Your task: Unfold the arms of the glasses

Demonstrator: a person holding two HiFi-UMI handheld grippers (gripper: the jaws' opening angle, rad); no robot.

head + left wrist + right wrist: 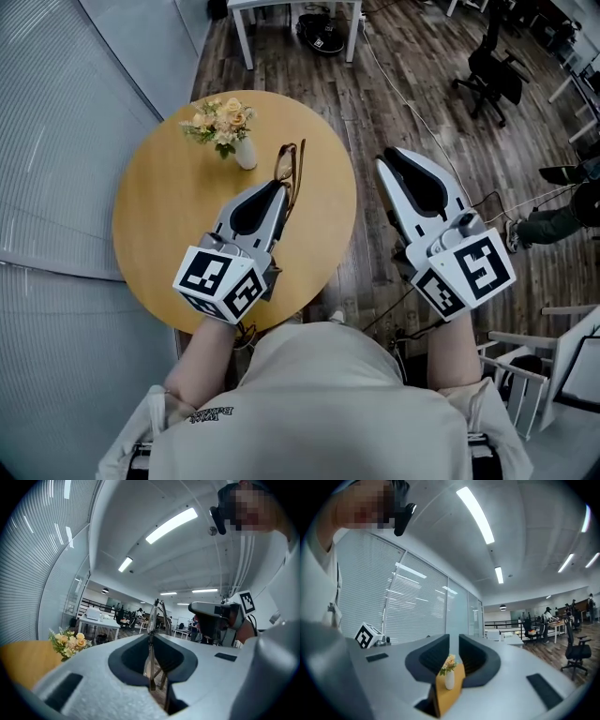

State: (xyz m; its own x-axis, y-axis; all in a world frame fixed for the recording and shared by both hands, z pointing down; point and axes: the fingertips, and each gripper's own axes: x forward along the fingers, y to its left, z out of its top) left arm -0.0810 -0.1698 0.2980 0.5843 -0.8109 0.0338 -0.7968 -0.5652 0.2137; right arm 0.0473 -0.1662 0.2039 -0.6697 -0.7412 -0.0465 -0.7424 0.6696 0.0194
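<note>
Marker-cubed left gripper [281,190] pinched thin-rimmed glasses [289,172], arms seemingly folded, above the round table [169,216], at 2 o'clock from its centre. The right gripper [392,157] hovered empty off the rim at 3 o'clock, jaws narrowly apart. Light, with hinges that looked frail, the frame probably wanted a gentle hold near one arm's tip.

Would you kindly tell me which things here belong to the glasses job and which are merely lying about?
Job: glasses; left gripper, jaws closed on them; right gripper, empty.
Lying about: flower vase; office chair.
</note>
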